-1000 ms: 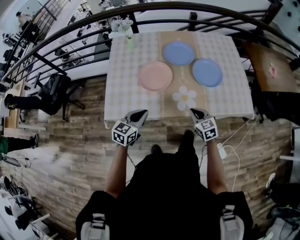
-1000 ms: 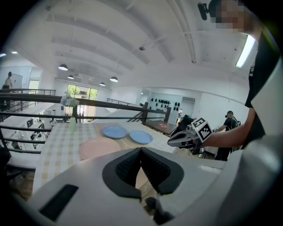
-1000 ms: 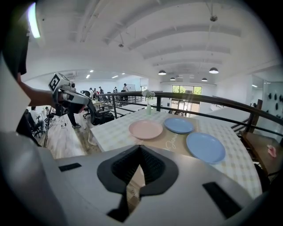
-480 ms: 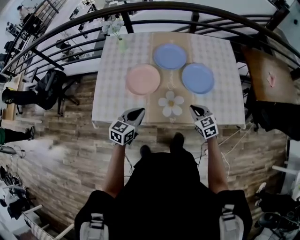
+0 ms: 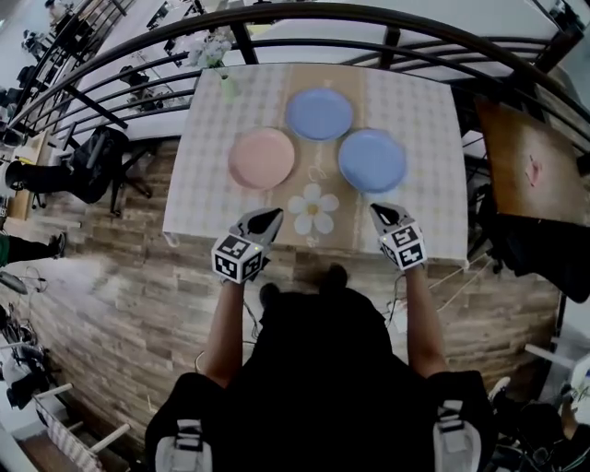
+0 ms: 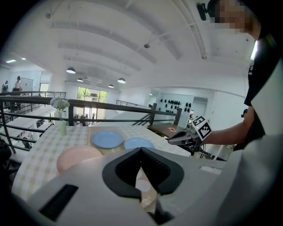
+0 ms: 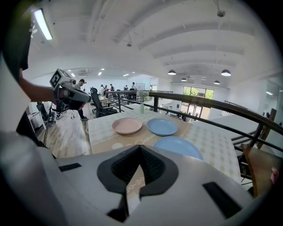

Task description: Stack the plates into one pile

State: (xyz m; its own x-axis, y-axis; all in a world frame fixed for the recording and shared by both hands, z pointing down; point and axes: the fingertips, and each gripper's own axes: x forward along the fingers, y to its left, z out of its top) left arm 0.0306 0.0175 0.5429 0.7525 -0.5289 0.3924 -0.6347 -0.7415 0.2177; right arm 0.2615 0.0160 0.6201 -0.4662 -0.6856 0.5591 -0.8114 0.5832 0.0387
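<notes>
Over the near edge of the worktop point(image 5: 424, 120), in the head view, the left tool point(image 5: 266, 217) and right tool point(image 5: 377, 211) are held level with each other, one on either side of a flower-shaped mat point(image 5: 312, 210). Three plates lie apart from one another on the checked cloth beyond them. The pink plate point(image 5: 262, 159) is ahead of the left tool, the near blue plate point(image 5: 371, 160) is ahead of the right tool, and the far blue plate point(image 5: 319, 114) lies between and behind them. None of the plates touch. A vase point(image 5: 224, 83) with pale flowers stands at the far left corner, next to a dark railing point(image 5: 304, 13).

From the left gripper view, the left tool's dark pads meet at their tips with nothing between them. The pink plate sits just past them to the left, with both blue plates further off. The right tool reaches in from the right, above the worktop's edge.

From the right gripper view, the right tool is likewise closed and empty. The near blue plate lies just beyond its tips, the pink and far blue plates are behind that, and the left tool is at the far left.
</notes>
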